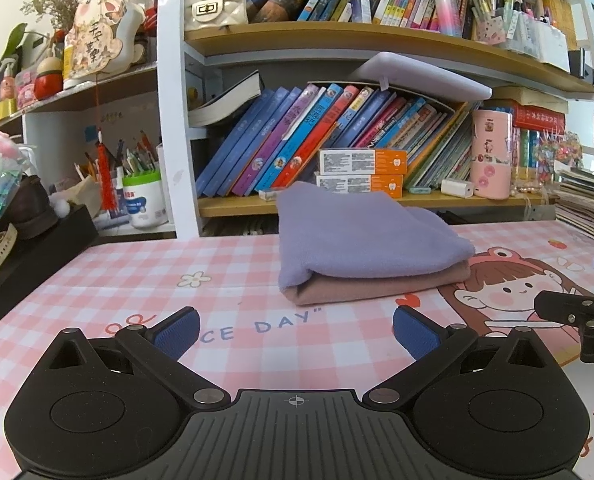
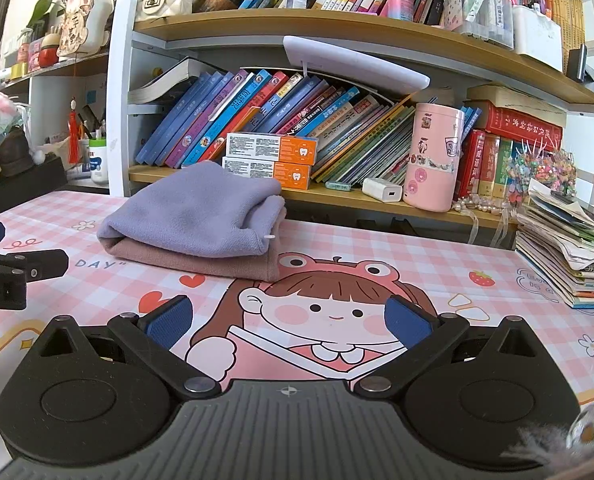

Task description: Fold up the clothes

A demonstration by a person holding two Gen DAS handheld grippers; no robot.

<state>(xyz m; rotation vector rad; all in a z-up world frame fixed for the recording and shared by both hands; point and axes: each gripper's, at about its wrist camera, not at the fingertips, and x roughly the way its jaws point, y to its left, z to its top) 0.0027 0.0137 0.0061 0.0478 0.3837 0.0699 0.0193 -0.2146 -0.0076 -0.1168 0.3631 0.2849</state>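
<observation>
A folded lavender cloth (image 1: 357, 236) (image 2: 201, 212) lies on top of a folded dusty-pink cloth (image 1: 381, 286) (image 2: 201, 262), stacked at the back of the pink checked desk mat (image 1: 137, 276) (image 2: 397, 256). My left gripper (image 1: 295, 336) hovers in front of the stack, open and holding nothing. My right gripper (image 2: 287, 326) is also open and holds nothing, with the stack ahead and to its left. Each gripper's black body shows at the edge of the other's view.
A bookshelf (image 1: 337, 200) (image 2: 337, 196) full of slanted books runs right behind the stack. A pink tumbler (image 2: 433, 156), a white charger (image 2: 383, 189) and orange boxes (image 2: 271, 150) stand on its lowest board. A paper pile (image 2: 569, 256) sits at right, a black box (image 1: 29, 256) at left.
</observation>
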